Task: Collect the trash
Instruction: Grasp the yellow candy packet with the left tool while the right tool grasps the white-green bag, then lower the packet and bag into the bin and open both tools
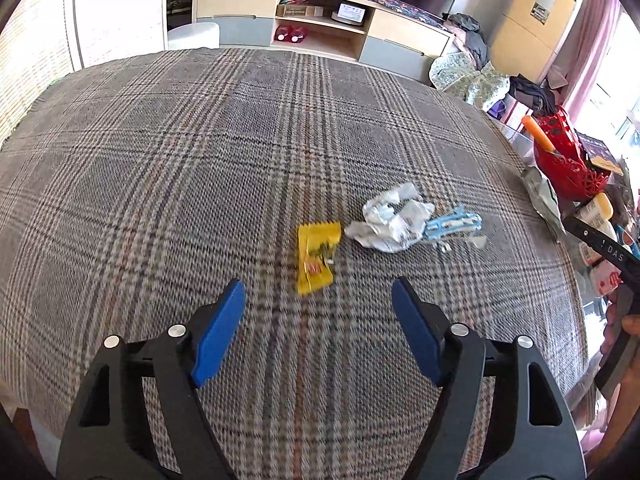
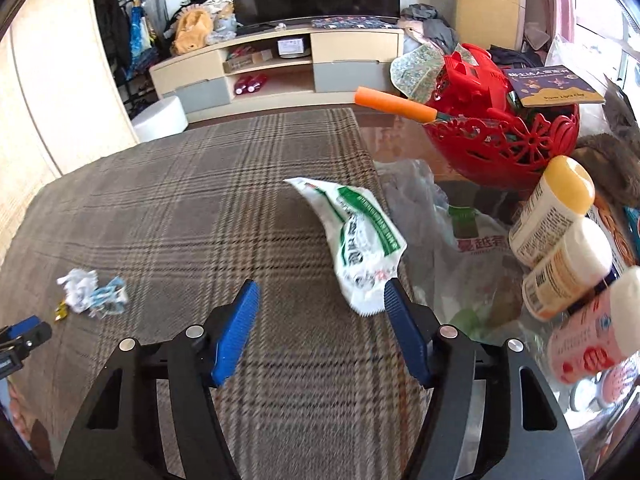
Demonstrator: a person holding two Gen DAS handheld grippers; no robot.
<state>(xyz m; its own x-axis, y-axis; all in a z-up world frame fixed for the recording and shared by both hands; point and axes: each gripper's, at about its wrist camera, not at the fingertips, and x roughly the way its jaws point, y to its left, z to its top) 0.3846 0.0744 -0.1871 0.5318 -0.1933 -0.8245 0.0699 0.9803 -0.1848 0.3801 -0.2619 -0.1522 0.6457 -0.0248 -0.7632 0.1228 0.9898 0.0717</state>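
Observation:
A yellow snack wrapper (image 1: 317, 256) lies on the plaid tablecloth (image 1: 200, 160), just ahead of my open left gripper (image 1: 318, 294). A crumpled white paper (image 1: 390, 220) and a light blue plastic wrapper (image 1: 454, 226) lie to its right; both also show in the right wrist view, paper (image 2: 78, 290) and blue wrapper (image 2: 110, 294). A white and green plastic bag (image 2: 360, 240) lies at the cloth's right edge, its near end against the right finger of my open right gripper (image 2: 322, 300). Both grippers are empty.
A clear plastic bag (image 2: 460, 248) lies on the glass table part to the right. A red openwork basket (image 2: 504, 140) with an orange-handled tool (image 2: 394, 104), and several bottles (image 2: 560, 248), stand at the right. The left gripper (image 2: 24, 336) shows at the right view's left edge.

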